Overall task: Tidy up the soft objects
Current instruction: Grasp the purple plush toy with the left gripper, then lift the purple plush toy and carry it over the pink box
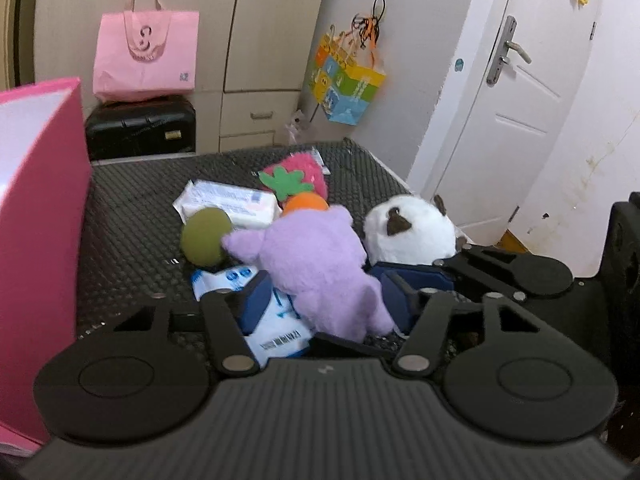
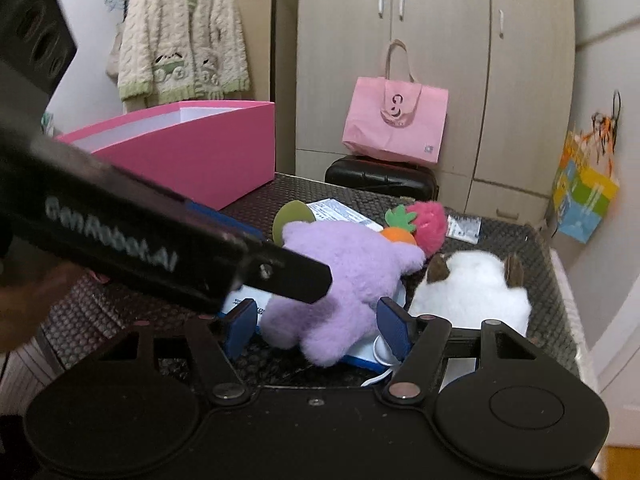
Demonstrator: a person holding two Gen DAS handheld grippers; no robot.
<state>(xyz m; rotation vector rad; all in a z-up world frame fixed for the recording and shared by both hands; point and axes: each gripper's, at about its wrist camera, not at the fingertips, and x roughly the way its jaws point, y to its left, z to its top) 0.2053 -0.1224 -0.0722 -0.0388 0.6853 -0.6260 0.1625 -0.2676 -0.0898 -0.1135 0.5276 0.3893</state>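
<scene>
A purple plush (image 1: 320, 264) lies on the black dimpled table (image 1: 132, 220), partly on a white tissue pack (image 1: 276, 332). My left gripper (image 1: 326, 304) is open around its lower end: the right pad touches the fur and a sliver of the pack shows at the left pad. My right gripper (image 2: 316, 328) is also open, with the purple plush (image 2: 344, 280) between its pads and small gaps on both sides. The left gripper's finger (image 2: 304, 280) crosses over the plush. A white panda-like plush (image 1: 408, 232) lies just right of it. An open pink box (image 2: 192, 148) stands at the left.
Behind the purple plush lie a green ball (image 1: 206, 236), an orange ball (image 1: 306, 202), a pink strawberry plush (image 1: 304, 168) and another tissue pack (image 1: 232, 200). Past the table stand a black suitcase (image 1: 140, 128) with a pink tote (image 1: 146, 56), a wardrobe and a white door (image 1: 512, 120).
</scene>
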